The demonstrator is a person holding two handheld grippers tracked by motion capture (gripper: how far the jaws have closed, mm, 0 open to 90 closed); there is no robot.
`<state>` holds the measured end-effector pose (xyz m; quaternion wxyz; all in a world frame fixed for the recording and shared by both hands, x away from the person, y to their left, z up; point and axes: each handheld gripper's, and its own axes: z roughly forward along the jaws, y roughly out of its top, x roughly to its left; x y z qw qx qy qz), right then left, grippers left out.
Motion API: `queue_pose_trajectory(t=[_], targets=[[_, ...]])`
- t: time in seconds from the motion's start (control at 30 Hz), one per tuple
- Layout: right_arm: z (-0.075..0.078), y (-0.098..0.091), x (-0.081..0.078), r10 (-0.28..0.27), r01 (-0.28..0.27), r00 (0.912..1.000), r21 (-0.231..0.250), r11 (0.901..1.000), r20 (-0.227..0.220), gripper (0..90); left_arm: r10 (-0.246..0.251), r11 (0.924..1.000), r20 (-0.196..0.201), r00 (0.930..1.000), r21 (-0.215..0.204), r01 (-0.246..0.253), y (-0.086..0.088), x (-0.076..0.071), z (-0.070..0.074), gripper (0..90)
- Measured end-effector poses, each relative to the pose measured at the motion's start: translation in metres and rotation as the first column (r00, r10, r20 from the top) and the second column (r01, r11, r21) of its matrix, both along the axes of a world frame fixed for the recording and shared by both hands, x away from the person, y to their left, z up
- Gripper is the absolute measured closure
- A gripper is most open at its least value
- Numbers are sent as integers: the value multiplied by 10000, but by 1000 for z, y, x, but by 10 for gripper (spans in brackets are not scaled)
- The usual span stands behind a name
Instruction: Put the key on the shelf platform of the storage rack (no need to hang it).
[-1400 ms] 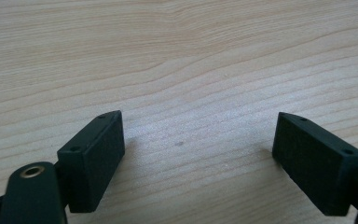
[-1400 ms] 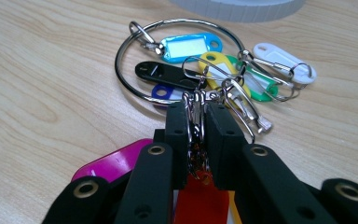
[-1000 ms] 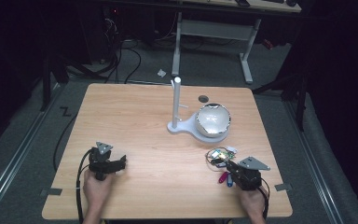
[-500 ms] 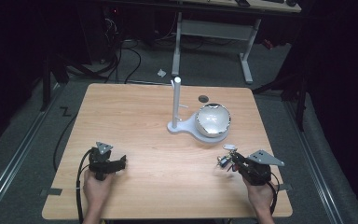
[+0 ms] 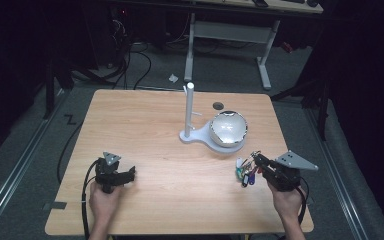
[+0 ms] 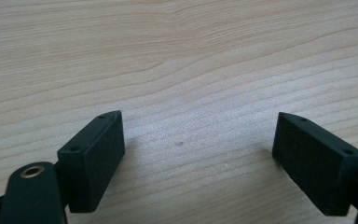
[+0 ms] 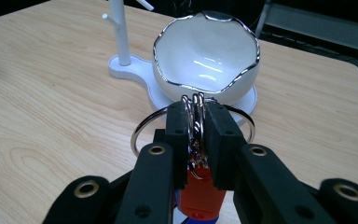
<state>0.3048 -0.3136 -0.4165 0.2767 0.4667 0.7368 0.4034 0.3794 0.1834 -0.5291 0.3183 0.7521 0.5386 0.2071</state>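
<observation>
Right claw (image 7: 196, 135) clamped on key rings (image 7: 193, 123); left claw (image 6: 200, 154) apart over wooden table (image 5: 145, 125); dark room.

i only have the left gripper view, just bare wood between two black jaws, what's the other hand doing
Observer: The right gripper is shut on a bunch of metal key rings with coloured tags.
Operator: are they off the table
Observer: Yes, the high view shows the tags dangling above the light wooden table.
Operator: what's ahead of them
Observer: A white scallop-rimmed bowl on a white stand with an upright post.
</observation>
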Motion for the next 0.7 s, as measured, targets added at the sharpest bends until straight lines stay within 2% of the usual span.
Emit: queue_pose_trajectory(t=[0.27,0.4,0.47,0.57,0.7], targets=[[17,-1,5,192,-193,9995,59,9998,268,809,-2,10000,1,10000,4,2,0,0,0,171],[28,-1,6,209,-203,9987,-127,9997,465,862,-2,10000,0,10000,6,2,0,0,0,171],[34,-2,8,326,-326,9981,-22,9995,524,863,-3,10000,0,10000,4,3,0,0,0,171],[38,2,10,367,-342,9976,-412,9986,594,864,-1,10000,-1,10000,4,1,0,0,0,171],[44,5,14,528,-501,9964,-425,9978,661,865,-4,10000,-2,10000,1,4,0,0,0,171]])
